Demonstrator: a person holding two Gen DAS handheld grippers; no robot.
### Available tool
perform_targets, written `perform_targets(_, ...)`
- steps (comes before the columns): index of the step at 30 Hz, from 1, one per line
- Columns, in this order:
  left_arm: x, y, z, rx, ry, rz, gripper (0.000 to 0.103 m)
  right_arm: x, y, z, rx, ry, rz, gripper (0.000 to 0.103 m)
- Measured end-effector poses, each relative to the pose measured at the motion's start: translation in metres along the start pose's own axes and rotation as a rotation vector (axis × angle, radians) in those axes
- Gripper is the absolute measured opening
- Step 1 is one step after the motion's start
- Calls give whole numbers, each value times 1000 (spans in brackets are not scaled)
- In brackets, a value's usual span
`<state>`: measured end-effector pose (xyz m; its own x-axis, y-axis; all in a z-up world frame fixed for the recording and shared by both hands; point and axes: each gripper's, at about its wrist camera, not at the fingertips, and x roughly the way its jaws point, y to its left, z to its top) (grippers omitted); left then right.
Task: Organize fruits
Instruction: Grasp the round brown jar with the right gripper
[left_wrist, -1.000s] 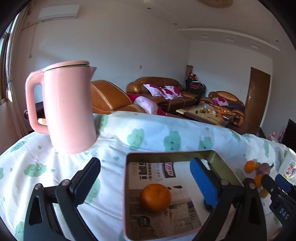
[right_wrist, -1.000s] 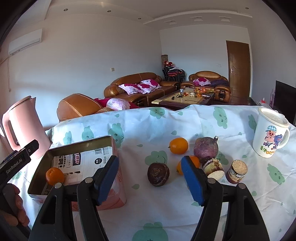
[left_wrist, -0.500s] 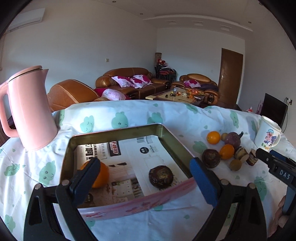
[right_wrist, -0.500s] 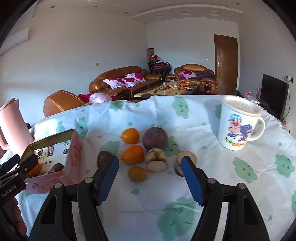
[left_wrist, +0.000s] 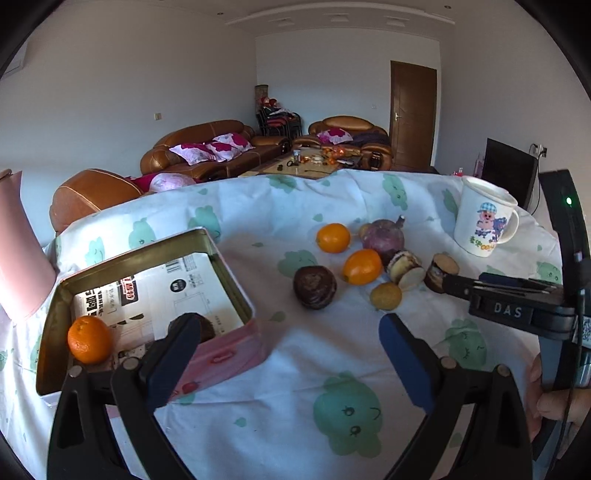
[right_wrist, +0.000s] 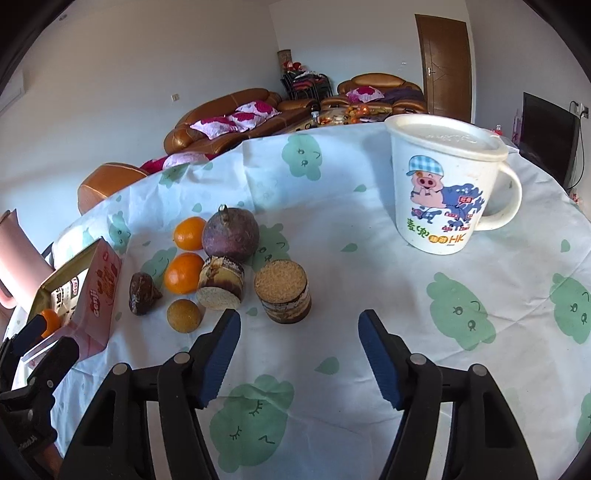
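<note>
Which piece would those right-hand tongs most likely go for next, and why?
Probably forward onto the cut brown stub: it stands nearest ahead of the right tongs, whose jaws are closing with nothing between them, while the tin holds only two fruits.

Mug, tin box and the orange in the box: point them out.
mug (right_wrist: 439, 192): right wrist view, printed side.
tin box (left_wrist: 232, 273): left wrist view, right wall.
orange (left_wrist: 89, 339): left wrist view, middle of its peel.

Both tools are black plastic frames with silver rivets and ribbed blue pads (right_wrist: 380, 363). The right gripper (left_wrist: 491, 291), seen side-on, carries white "DAS" lettering and a green light, a thin black cable trailing beside a hand (left_wrist: 557, 404).
</note>
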<state>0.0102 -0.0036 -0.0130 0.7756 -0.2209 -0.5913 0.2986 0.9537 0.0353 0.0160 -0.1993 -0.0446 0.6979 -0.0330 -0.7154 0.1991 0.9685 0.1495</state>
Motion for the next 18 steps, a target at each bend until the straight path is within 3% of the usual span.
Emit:
perform_targets(3,5,-15,1,40,18,-12,99,8,2,7,-31,14,-22,63)
perform_targets(10,29,-35,7,64,109,-72,95,31,6,18,-78,78,24,63)
perform_targets(14,39,-42,11,67,138,-84,88,28,5,17,-94,77,50,37)
perform_targets(18,47,-47,14,64,162,-104,72,23,-5,16,-58,61,64,37)
